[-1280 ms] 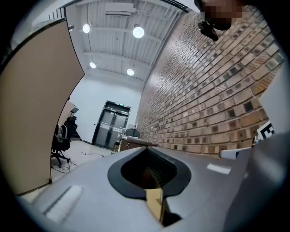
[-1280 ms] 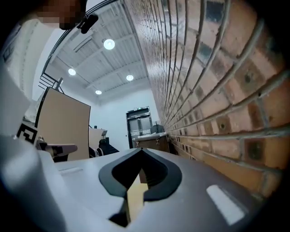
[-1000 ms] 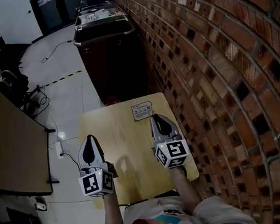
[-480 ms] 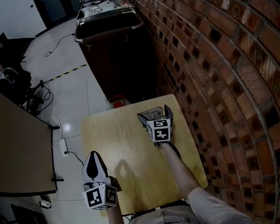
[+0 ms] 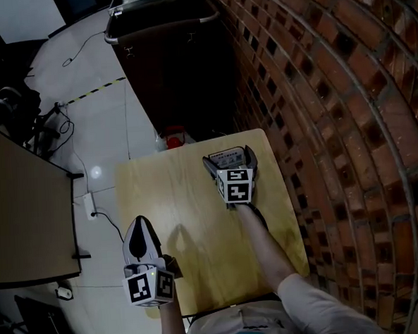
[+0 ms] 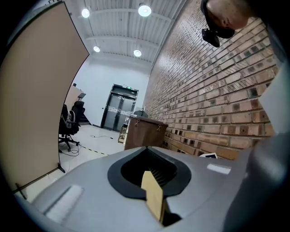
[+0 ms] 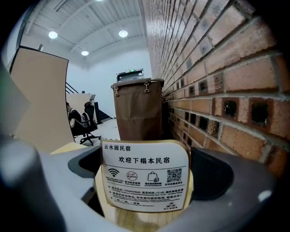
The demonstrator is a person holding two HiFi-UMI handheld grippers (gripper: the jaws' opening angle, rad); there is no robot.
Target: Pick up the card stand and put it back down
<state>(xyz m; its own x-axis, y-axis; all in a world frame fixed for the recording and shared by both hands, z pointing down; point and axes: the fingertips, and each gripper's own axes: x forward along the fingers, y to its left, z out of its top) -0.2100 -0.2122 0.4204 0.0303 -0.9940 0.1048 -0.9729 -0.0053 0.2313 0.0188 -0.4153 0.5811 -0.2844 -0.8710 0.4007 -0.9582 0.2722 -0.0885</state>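
Right gripper view puts the card stand [image 7: 145,179] dead centre: a printed sign with rounded corners, upright, its face turned to the camera, with a tan backing peeking out along the edges and what looks like a wood-toned foot below. The right gripper [image 5: 230,161] has its jaws spread wide, one on either side of the sign, and neither pad appears to press on it yet. From the head view, the stand sits at the far end of the tabletop [image 5: 175,193], close to the brick wall [image 5: 331,85].

Now the handling. It looks light and stiff, a thin panel with a smooth printed face, so likely a bit slick and easy to tip. Best bet is to close on the side edges low down, near the foot, where it should be most rigid. Squeezing high up risks bowing or tilting it.

Over on the other side, the left gripper [image 5: 136,227] hangs near the front edge of the tabletop, well apart from the stand, jaws drawn together and carrying nothing.
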